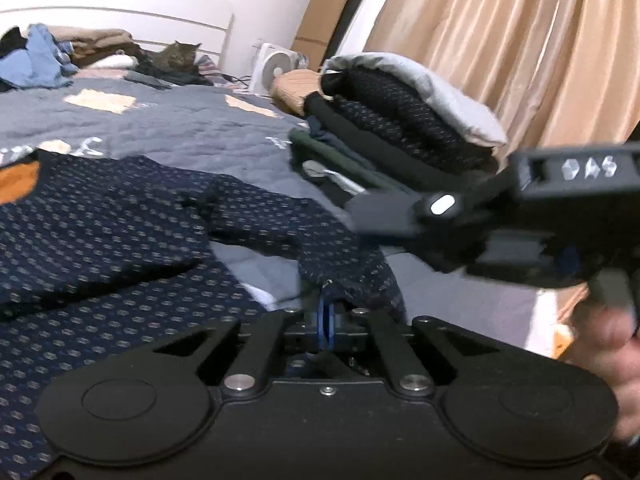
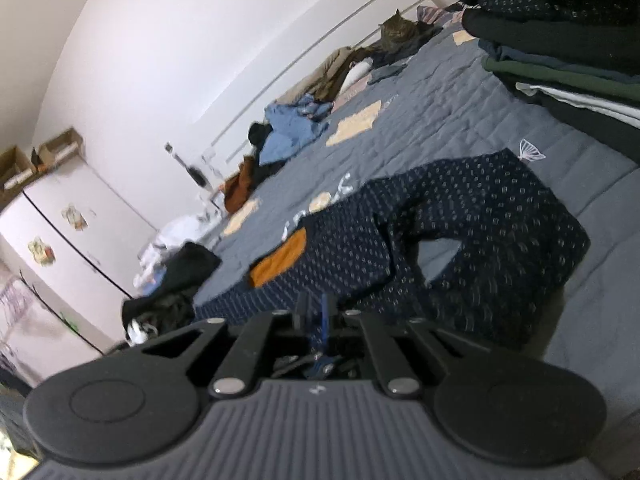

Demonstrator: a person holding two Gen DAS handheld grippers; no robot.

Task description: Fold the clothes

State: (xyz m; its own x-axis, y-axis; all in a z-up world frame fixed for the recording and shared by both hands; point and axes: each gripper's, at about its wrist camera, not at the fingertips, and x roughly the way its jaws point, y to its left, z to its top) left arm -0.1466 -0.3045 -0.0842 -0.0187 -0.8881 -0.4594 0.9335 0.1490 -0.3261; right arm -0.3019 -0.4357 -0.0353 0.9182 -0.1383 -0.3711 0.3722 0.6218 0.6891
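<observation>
Bed [image 2: 460, 92] mostly open; folded stack [image 1: 400, 128] right. Left gripper [image 1: 328, 312] fingers pinched on dotted shirt [image 1: 100, 216]; right gripper [image 2: 316, 312] fingers closed, grip unclear.

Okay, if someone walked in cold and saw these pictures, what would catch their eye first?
Probably the dark patterned garment spread across the grey quilt, with an orange patch at its neck. The left gripper is shut on a bunched fold of it. Next, the tall stack of folded clothes at the bed's right side, and a cat lying by the headboard.
</observation>
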